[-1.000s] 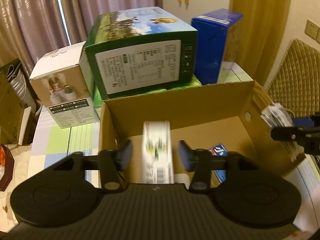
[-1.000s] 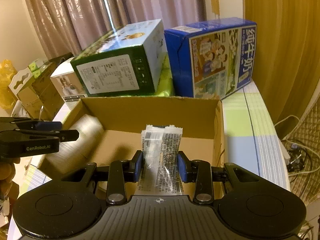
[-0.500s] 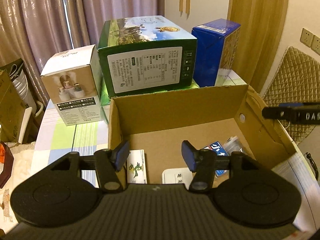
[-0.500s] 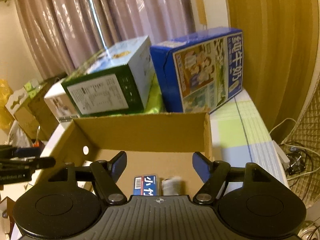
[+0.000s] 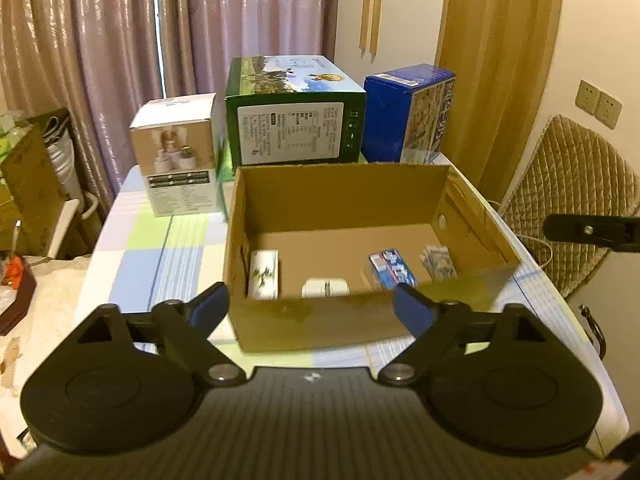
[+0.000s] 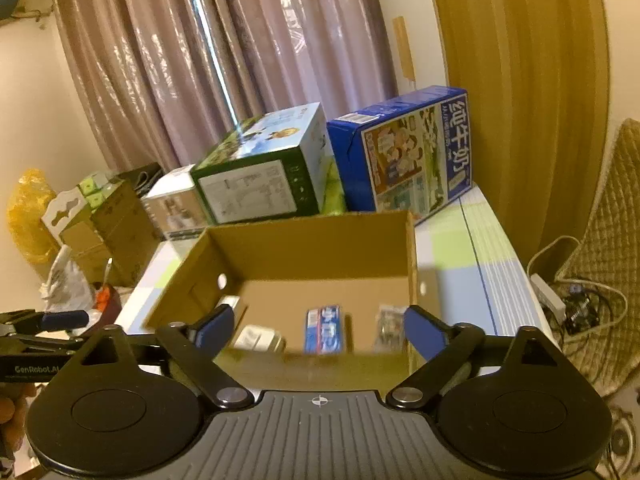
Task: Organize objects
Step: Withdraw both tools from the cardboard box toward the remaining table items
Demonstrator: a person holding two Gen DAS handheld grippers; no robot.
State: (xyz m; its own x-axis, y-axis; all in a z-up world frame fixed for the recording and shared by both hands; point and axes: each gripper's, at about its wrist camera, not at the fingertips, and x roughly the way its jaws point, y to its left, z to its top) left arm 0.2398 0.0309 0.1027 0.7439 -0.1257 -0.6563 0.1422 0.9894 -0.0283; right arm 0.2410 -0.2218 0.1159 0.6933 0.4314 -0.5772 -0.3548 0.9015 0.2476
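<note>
An open cardboard box [image 5: 340, 196] [image 6: 312, 248] stands on the checked table. On its floor lie a white-green carton [image 5: 263, 274], a small white item [image 5: 325, 287] [image 6: 258, 338], a blue pack [image 5: 392, 269] [image 6: 325, 330] and a clear printed packet [image 5: 438, 262] [image 6: 390, 326]. My left gripper [image 5: 310, 306] hangs open and empty in front of the box's near wall. My right gripper [image 6: 316, 326] is open too, empty, above the near wall. The other gripper's tip shows at each view's side.
Behind the box stand a white carton [image 5: 178, 160], a green carton [image 5: 294, 120] [image 6: 264, 172] and a blue milk carton [image 5: 408, 116] [image 6: 404, 152]. A quilted chair [image 5: 568, 200] is at the right. Cardboard boxes and bags [image 6: 80, 232] sit at the left, cables [image 6: 580, 300] on the floor at the right.
Both grippers let go of their items, the white-green carton and the clear packet, which now lie in the box. Both grippers pulled back and up, jaws wider.
</note>
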